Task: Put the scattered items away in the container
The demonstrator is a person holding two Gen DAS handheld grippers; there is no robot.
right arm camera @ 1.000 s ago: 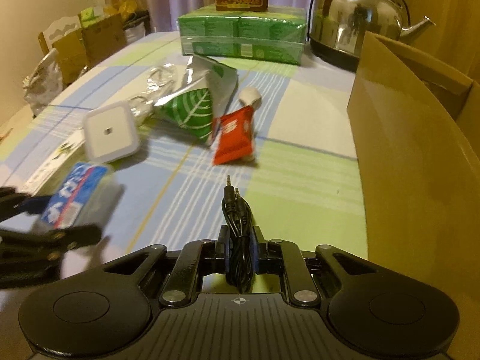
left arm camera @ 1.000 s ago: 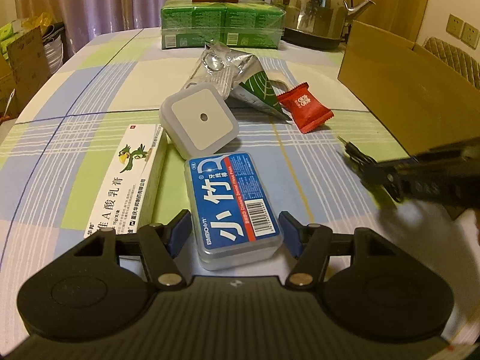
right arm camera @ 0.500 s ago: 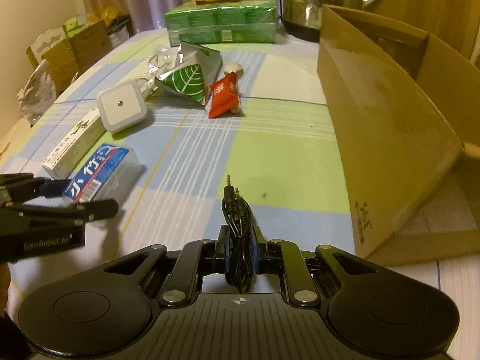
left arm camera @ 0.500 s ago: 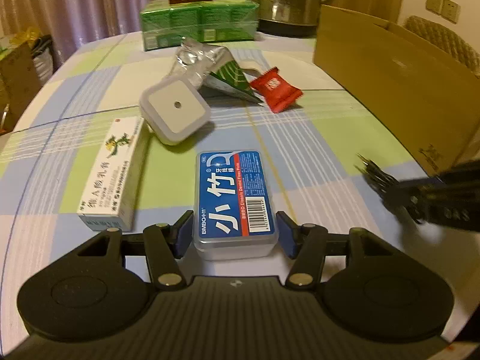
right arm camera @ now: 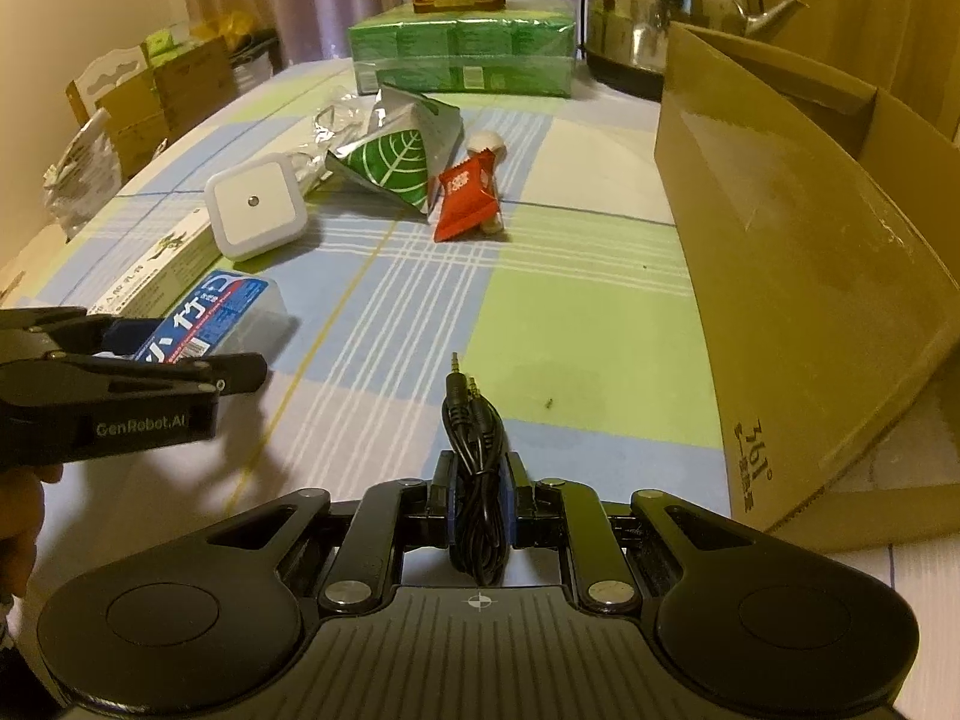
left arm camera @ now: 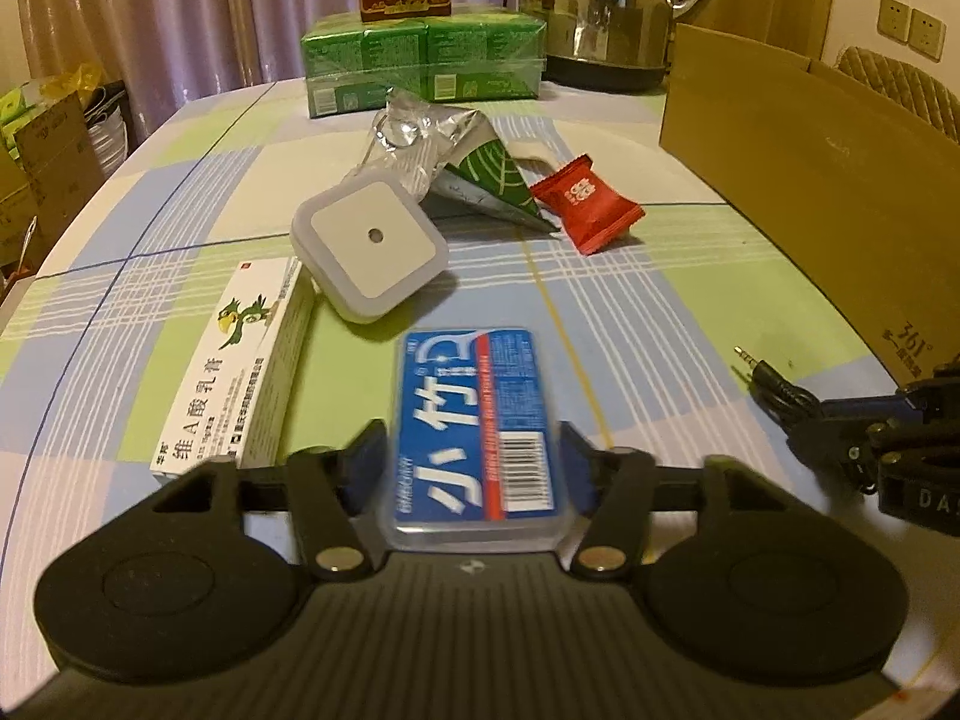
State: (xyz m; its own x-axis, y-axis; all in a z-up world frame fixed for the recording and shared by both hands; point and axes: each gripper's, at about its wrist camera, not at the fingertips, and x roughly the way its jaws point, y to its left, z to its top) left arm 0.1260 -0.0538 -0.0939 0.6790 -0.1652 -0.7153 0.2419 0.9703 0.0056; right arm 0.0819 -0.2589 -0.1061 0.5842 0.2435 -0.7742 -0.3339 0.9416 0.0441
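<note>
The cardboard box [right arm camera: 798,276] stands on the right of the checked table [right arm camera: 588,312], open, "361°" printed on its near corner. The right gripper [right arm camera: 478,495], clamped on a coiled black audio cable [right arm camera: 474,468], is the nearer hand; the box lies just to its right. The left gripper [left arm camera: 471,465] has its fingers spread around a blue-labelled plastic case [left arm camera: 474,420], long axis pointing away along them, not visibly squeezing. Its arm reads "GenRobot.AI". A white carton [left arm camera: 234,372] with a parrot lies just beside.
</note>
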